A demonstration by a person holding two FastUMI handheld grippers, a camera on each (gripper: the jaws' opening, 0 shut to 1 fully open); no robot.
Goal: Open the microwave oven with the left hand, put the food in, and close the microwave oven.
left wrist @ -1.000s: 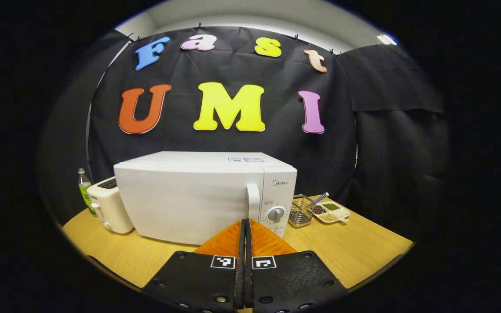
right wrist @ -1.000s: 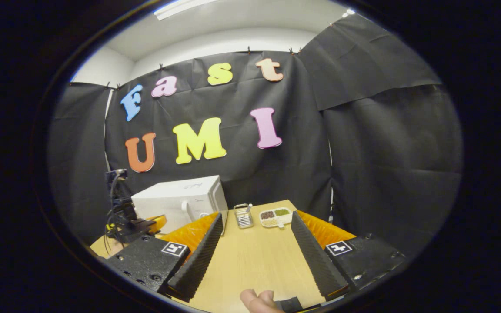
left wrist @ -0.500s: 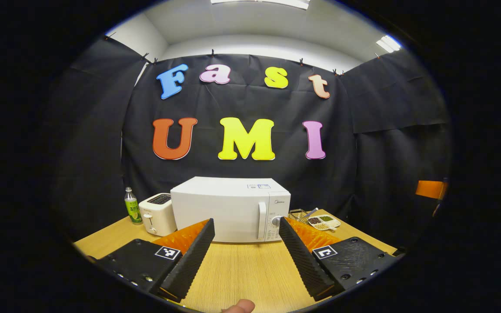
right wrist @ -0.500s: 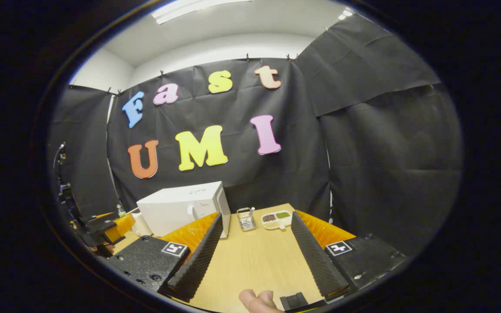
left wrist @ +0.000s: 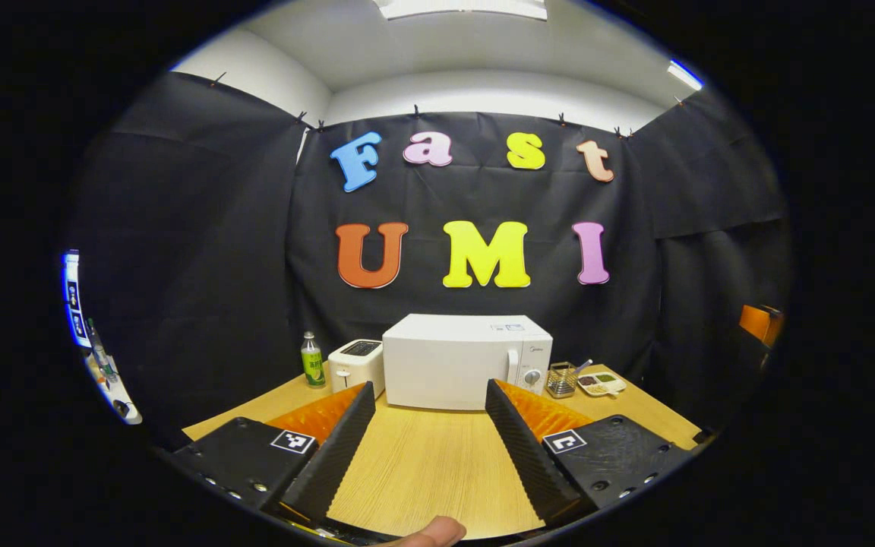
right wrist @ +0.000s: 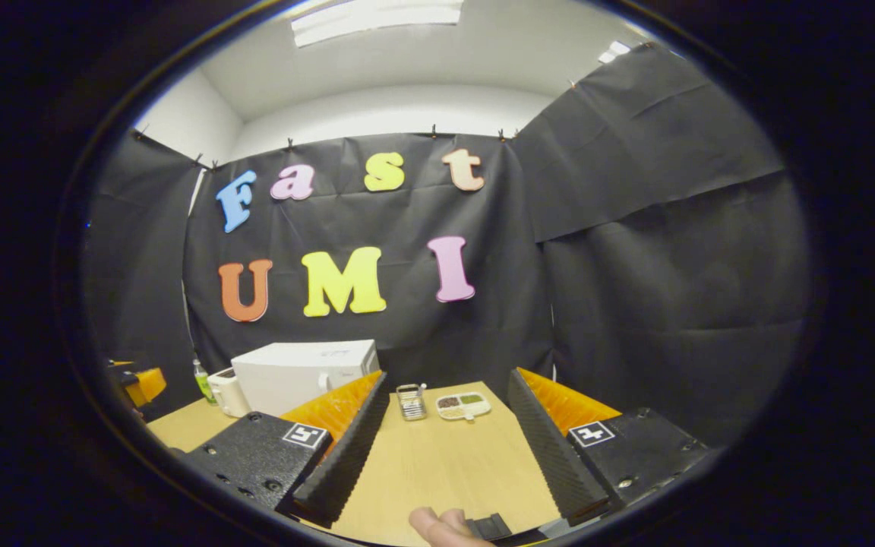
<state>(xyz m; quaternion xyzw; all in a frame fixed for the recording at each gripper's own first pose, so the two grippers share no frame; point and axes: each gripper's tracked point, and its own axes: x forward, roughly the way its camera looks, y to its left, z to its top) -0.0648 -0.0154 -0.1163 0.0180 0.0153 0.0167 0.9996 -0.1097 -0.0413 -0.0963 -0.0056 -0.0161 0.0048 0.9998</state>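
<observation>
Step in hand — approach to closed white box-shaped microwave oven (left wrist: 466,361). Both jaws spread, empty. Next: left gripper (left wrist: 424,444) onto white vertical door handle (left wrist: 513,368).

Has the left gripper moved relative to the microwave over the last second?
Yes. The left gripper backed away from the microwave, which looks smaller now, and its jaws opened.

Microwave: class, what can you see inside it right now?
Nothing: the microwave has its door shut, so its inside is hidden. The food tray sits on the table beside it.
</observation>
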